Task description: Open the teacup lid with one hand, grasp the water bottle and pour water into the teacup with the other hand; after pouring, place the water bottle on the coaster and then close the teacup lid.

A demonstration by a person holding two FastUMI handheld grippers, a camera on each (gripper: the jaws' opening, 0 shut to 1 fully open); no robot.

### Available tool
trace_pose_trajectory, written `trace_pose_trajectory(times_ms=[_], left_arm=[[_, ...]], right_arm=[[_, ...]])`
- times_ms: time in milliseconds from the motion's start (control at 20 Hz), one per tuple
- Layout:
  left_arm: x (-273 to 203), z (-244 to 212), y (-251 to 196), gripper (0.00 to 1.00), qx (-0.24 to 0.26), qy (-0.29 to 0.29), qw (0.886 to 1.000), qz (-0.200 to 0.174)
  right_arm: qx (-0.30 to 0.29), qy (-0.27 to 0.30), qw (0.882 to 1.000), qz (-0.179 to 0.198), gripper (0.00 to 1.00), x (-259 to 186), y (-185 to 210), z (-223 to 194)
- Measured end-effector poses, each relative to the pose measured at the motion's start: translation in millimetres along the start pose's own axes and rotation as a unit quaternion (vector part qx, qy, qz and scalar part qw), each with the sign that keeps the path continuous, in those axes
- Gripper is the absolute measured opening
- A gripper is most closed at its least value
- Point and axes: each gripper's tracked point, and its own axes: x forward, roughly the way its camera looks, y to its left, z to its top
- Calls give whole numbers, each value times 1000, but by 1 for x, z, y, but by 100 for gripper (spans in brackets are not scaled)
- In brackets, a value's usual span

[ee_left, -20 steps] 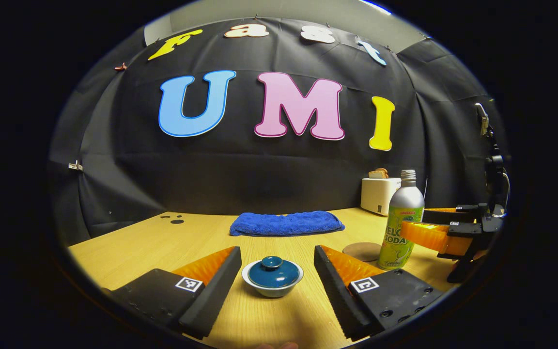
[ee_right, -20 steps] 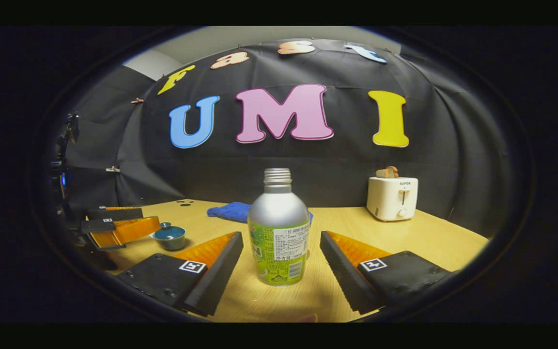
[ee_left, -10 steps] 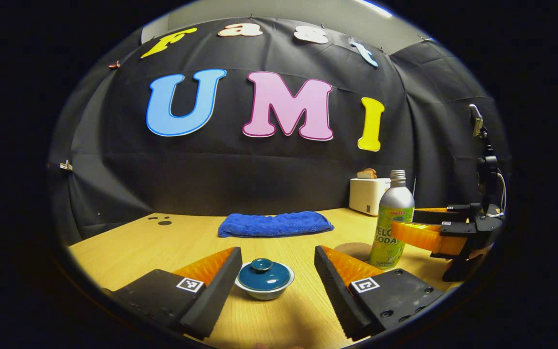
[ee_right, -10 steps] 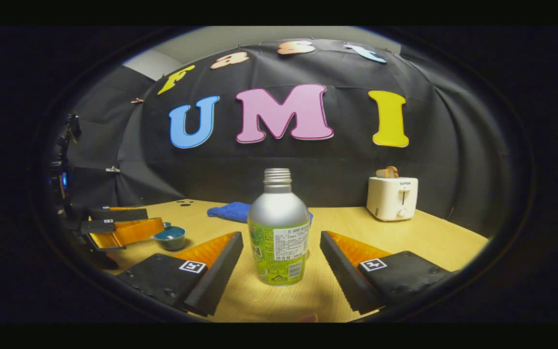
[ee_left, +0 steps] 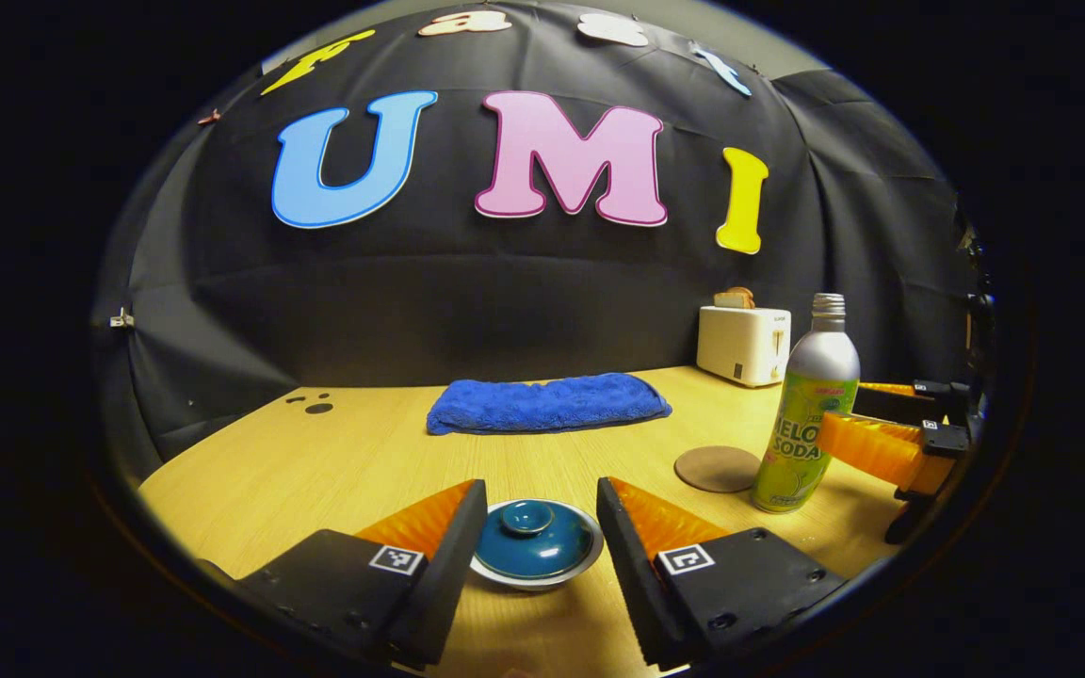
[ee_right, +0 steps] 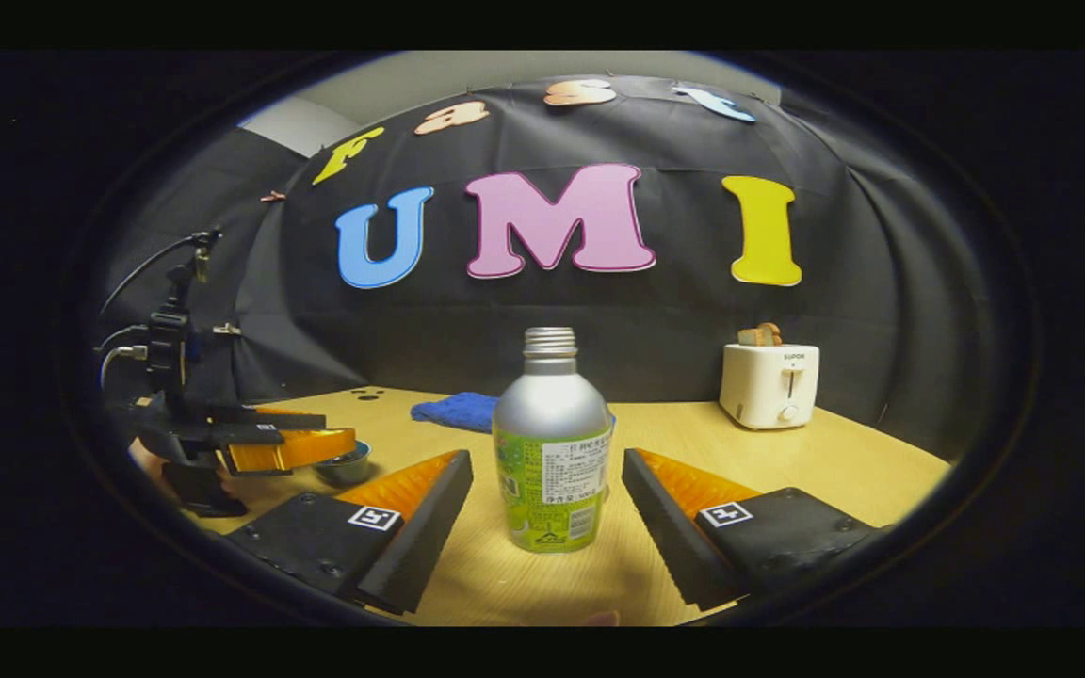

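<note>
On the wooden worktop (ee_left: 316, 461) the teacup (ee_left: 535, 565), a white bowl at 6 o'clock in the left gripper view, sits capped by its blue teacup lid (ee_left: 533, 541), so its contents are hidden. The left gripper (ee_left: 533, 527) straddles it, jaws spread and not touching. At 3 o'clock stands the water bottle (ee_left: 806, 414), upright, silver-shouldered, uncapped, its green label too partial to read surely; a round coaster (ee_left: 717, 468) lies just beside it. In the right gripper view the right gripper (ee_right: 547, 490) has its jaws released either side of the bottle, clear of it. A blue towel (ee_left: 547, 403) and white toaster (ee_left: 742, 344) sit toward 12 and 2 o'clock.
</note>
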Motion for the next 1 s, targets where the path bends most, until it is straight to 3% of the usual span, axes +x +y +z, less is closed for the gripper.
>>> trace_pose_trajectory(times_ms=[100, 250, 450, 550, 1000], left_arm=[[2, -1, 3, 71, -3, 4, 1000, 9], [6, -5, 1, 53, 4, 20, 1000, 11], [9, -8, 2, 48, 15, 30, 999, 19], [7, -6, 5, 37, 13, 26, 999, 23], [-12, 9, 12, 32, -40, -38, 998, 19]], right_arm=[[0, 0, 1000, 1, 99, 0, 0, 0], [0, 0, 1000, 2, 99, 0, 0, 0], [0, 0, 1000, 2, 99, 0, 1, -1], [0, 0, 1000, 2, 99, 0, 1, -1], [0, 2, 1000, -6, 99, 3, 0, -3]])
